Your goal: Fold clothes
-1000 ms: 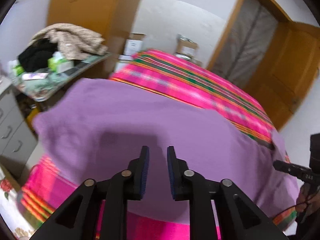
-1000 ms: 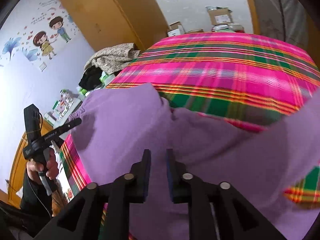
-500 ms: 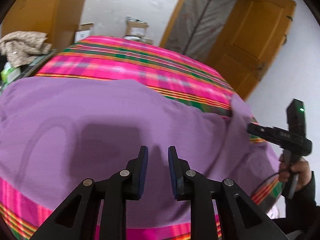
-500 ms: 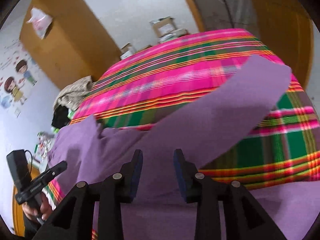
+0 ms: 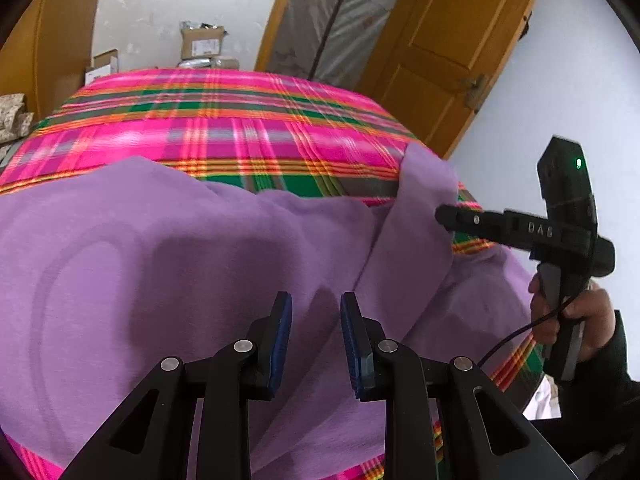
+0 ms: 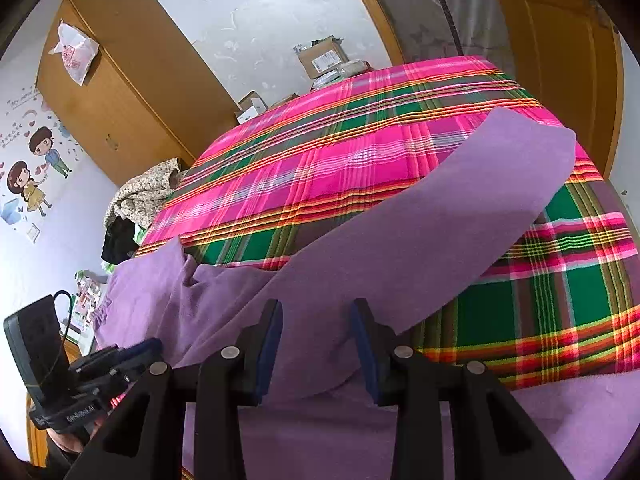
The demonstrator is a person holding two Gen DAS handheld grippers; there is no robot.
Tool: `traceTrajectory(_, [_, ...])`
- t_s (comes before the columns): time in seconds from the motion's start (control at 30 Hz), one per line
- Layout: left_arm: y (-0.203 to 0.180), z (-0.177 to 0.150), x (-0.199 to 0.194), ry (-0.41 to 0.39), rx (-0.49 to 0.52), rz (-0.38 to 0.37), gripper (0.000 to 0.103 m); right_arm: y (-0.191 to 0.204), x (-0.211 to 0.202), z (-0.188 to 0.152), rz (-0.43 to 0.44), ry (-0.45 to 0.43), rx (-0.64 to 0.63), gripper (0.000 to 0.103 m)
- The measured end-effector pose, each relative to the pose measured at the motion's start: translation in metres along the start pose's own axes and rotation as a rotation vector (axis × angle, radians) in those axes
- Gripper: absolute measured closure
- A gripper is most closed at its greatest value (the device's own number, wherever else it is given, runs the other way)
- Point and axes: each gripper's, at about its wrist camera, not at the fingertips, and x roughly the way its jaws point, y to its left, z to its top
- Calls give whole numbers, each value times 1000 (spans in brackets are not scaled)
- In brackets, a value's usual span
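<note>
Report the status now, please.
Left claw open, empty. Right claw open over sleeve. Purple garment flat on plaid bed, unfolded. Nothing blocks.

I am seeing the garment (image 5: 168,264) lying spread across the near part of the bed (image 5: 224,128), its sleeve (image 6: 460,208) stretching away toward the bed's far right side. My left claw (image 5: 316,336) is hovering over the garment's body, and my right claw (image 6: 316,344) is hanging over the sleeve's base. Behind the bed, cardboard boxes (image 6: 322,56) are sitting by the wall. A wardrobe (image 6: 120,92) is standing to the left, a door (image 5: 452,40) to the right.
</note>
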Motion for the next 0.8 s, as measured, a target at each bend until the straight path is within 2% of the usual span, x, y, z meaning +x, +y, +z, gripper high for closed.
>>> traceTrajectory(0.27, [-12,-3,17,59,30,-8,77,-2,4,2,7,6,1,64])
traceTrajectory(0.47, [-19,-2,22,58,56,-23,77,-5,2,1,11,5,8,64])
traceTrajectory(0.63, [-22,-3,23,59,68,-46,93,-6,-2,1,8,0,10,64])
traceTrajectory(0.8, [-24,-4,16,38,73,-78,96,-4,-8,4,6,-14,8,64])
